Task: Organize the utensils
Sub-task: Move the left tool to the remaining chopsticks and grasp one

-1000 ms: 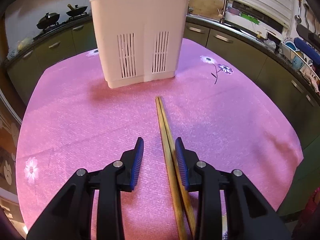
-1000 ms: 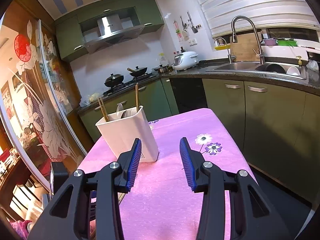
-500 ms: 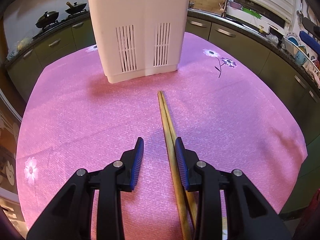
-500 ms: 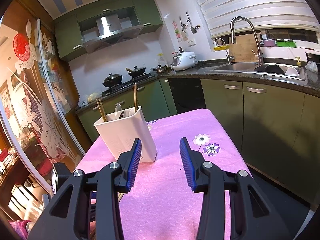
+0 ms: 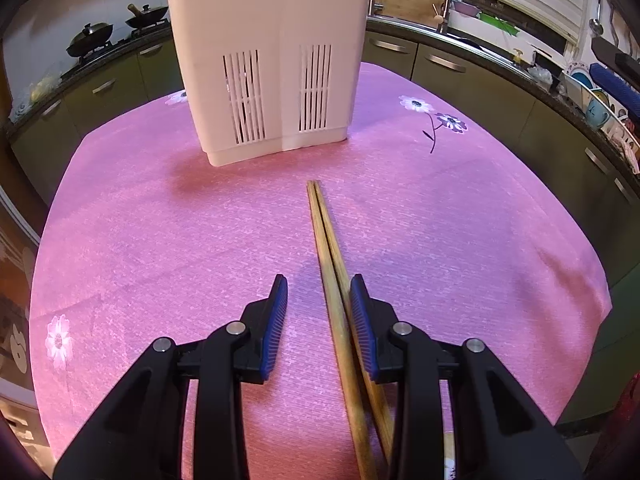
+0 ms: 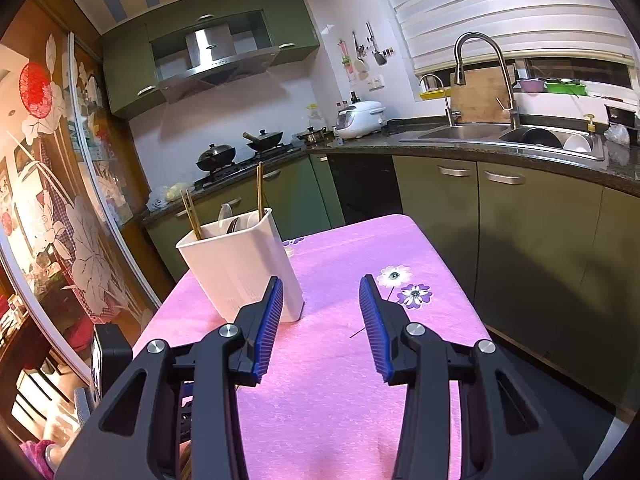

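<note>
**Chopsticks lie between open jaws, holder stands beyond**

While your left hand-held gripper [image 5: 318, 300] hovers low over the pink surface [image 5: 160, 240], its jaws stand apart, and the pair of wooden chopsticks [image 5: 326, 240] lies flat on the cloth between them. The sticks run close along the right-hand blue pad [image 5: 362, 320]; whether they touch it you cannot tell from this angle, and the other pad is well clear of them. Their near ends pass under the gripper body and are cut off at the bottom edge.

Further away stands the white utensil holder [image 5: 268, 60], upright, its slotted wall facing you, with bare cloth between it and the far tips of the chopsticks. Its rim is cropped at the top in the left wrist view, so its contents are hidden there.

Your right hand-held gripper [image 6: 320, 308] is also apart, with nothing between its jaws. From that side the holder [image 6: 236, 268] sits on the left, partly behind the left finger, with chopsticks [image 6: 192, 216] leaning in one corner, one stick [image 6: 260, 188] upright, and pale spoons [image 6: 232, 220] that are hard to make out.

Around the surface run green cabinets [image 6: 520, 240], a sink [image 6: 500, 132] with a tall tap, and a stove with two dark pans [image 6: 240, 148].
</note>
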A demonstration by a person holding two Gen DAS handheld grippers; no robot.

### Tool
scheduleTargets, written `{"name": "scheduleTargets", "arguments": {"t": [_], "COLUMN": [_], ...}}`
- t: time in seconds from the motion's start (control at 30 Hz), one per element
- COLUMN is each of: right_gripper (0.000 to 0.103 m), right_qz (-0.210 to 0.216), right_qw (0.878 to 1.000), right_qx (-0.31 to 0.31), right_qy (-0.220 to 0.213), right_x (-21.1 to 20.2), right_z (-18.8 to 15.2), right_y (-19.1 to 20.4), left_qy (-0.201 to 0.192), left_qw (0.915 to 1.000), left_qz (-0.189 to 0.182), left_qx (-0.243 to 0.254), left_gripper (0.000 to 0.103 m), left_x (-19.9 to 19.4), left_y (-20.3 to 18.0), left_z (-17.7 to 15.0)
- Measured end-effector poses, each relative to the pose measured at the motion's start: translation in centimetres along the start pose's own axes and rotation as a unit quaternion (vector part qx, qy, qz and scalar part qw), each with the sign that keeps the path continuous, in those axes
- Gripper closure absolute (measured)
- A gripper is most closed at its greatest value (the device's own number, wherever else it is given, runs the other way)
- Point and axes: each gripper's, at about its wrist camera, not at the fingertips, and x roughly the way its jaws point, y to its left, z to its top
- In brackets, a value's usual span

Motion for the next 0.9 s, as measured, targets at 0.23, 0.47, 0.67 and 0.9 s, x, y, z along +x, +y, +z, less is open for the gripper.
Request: {"name": "scheduleTargets", "arguments": {"t": [0.23, 0.47, 0.67, 0.9], "right_gripper": [0.063, 0.063, 0.063, 0.063], "right_qz": [-0.003, -0.003, -0.004, -0.003], "right_qw": [1.000, 1.000, 1.000, 1.000], "right_qx": [0.000, -0.001, -0.002, -0.002], "right_qy": [0.002, 0.004, 0.007, 0.010], "right_x": [0.1, 0.1, 0.2, 0.6], "right_z": [0.1, 0.1, 0.1, 0.0], "right_y": [-0.1, -0.1, -0.2, 0.0], "left_qy": [0.004, 0.010, -0.002, 0.006], "left_qw": [0.9999, 0.9999, 0.9998, 1.0000], "left_qz": [-0.009, -0.007, -0.016, -0.002], "left_qx": [-0.003, 0.010, -0.012, -0.003], "left_gripper": [0.071, 0.071, 0.071, 0.071], "left_x": [0.0, 0.4, -0.1, 0.5], "left_y": [0.2, -0.4, 0.2, 0.5], "left_z": [0.1, -0.1, 0.4, 0.6]}}
